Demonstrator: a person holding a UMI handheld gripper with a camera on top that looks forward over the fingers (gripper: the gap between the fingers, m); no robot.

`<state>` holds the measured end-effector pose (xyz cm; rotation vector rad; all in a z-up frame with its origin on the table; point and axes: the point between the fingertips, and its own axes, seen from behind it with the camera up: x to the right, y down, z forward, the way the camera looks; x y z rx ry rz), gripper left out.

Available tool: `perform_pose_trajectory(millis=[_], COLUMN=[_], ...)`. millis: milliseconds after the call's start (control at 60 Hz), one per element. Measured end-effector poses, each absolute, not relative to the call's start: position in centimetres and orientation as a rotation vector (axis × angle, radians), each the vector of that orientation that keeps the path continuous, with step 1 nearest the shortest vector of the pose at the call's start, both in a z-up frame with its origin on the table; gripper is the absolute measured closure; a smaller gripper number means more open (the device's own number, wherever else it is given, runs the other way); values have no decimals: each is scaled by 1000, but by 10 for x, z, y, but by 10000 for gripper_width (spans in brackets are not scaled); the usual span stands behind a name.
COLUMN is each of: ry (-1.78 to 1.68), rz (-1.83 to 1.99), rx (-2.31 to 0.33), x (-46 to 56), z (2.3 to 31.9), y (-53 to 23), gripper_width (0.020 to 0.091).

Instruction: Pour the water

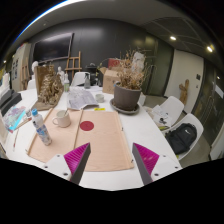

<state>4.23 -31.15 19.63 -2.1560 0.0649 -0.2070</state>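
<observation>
Water for this task looks to be in the plastic bottle (41,127) standing upright near the left edge of the desk (150,135), with a blue cap and a label round its middle. Beside it, further in from that edge, sits a small cup (62,118) on a tan mat (88,138), and a dark red round coaster (87,126) lies on the same mat just past the cup. The gripper (112,160) hangs above the near edge with its jaws spread and nothing between them, its pink pads (78,157) well apart from both bottle and cup.

Such a bottle is probably thin-walled and light, so it will give under a hard squeeze and could spurt if the cap is off; whether it is sealed I cannot tell. The label band, about mid-height, seems the best place to hold, being less slippery than bare plastic and close to the balance point for tipping. The cup looks small and may slide or topple if knocked. A potted dry plant (128,88) stands toward the far side.
</observation>
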Motion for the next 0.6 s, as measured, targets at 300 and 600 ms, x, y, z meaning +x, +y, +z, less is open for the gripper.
perform_pose_trajectory(millis=[300, 600], ry=[-18, -104], rz=[-53, 91], rx=[-2175, -2067], x=[-99, -257], z=[151, 117], y=[-327, -271], gripper_width=[240, 245])
